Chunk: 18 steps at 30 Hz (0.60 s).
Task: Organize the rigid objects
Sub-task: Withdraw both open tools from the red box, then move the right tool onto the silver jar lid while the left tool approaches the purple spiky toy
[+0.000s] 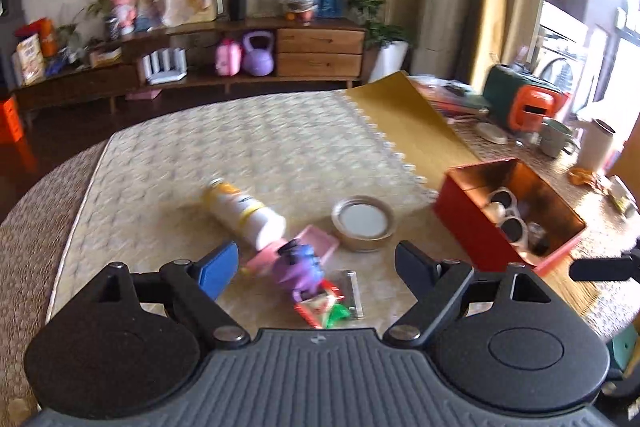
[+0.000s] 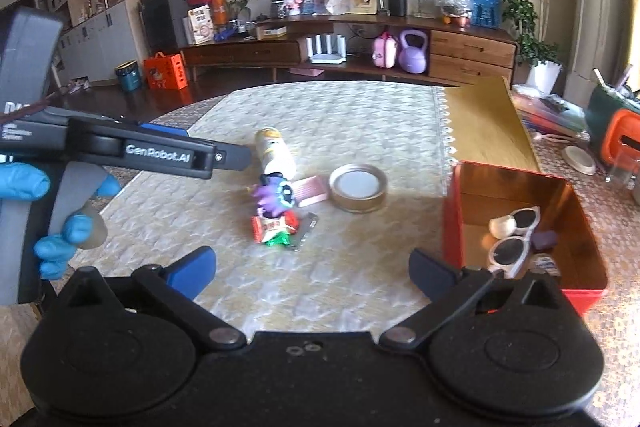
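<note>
The left tool (image 1: 316,263) is wide open and holds nothing; it hangs low above a group of small things on the table (image 1: 280,147), which has a pale quilted cloth on it. The right tool (image 2: 312,267) is open wide too and empty, further back over the cloth. In the right wrist view the left tool (image 2: 236,157) comes in from the left side, held by a hand in a blue glove (image 2: 60,219), and its tip is close to the bottle.

The white bottle (image 1: 244,213) with yellow bands lies on its side. Just beside its near end lies a flat pink box (image 1: 296,247), and a purple toy (image 1: 298,263) is partly over this box. In front of the toy lies a red and green packet (image 1: 324,307). To the right of the pink box, a little apart, is a round lid (image 1: 363,223) with a gold rim and a white middle.

A red box (image 2: 452,219), open on top, stands at the right on the table. Inside it lie white sunglasses (image 2: 512,239) with dark lenses, a small pale object (image 2: 502,225) and a small dark object (image 2: 545,240); what these two are cannot be told.
</note>
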Motion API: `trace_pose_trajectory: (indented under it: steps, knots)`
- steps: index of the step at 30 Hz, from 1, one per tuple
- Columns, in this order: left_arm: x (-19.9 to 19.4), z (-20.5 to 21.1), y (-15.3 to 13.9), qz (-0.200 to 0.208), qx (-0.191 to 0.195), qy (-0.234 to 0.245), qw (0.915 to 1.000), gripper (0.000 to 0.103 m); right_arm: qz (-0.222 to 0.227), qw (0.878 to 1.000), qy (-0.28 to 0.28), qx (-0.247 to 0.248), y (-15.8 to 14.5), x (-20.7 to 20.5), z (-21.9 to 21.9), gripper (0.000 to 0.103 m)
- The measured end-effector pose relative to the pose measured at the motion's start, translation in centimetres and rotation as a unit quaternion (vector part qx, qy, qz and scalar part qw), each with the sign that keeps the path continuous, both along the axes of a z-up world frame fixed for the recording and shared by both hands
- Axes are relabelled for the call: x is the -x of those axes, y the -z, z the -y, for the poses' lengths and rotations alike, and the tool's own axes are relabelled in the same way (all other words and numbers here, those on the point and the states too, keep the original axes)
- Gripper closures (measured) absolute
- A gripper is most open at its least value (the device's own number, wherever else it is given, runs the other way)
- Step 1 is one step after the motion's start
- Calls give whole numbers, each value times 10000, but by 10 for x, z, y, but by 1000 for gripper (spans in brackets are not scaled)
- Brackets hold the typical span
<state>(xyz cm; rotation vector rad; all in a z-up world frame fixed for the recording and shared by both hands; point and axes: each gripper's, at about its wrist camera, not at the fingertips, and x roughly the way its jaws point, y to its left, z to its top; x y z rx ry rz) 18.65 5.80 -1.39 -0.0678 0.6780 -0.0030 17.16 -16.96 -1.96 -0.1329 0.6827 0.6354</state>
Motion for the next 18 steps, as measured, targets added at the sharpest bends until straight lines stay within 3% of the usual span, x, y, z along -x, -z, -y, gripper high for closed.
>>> trace_pose_trajectory:
  steps: [11,18]
  knots:
    - [-20,-31,33,-291,247,-294,9988,17,42,9989,-237,392,24,-18,-34,0]
    - [-35,-30,54,-413,305,-163,9985,17,82,9976,-182,669,40,-46,-43,2]
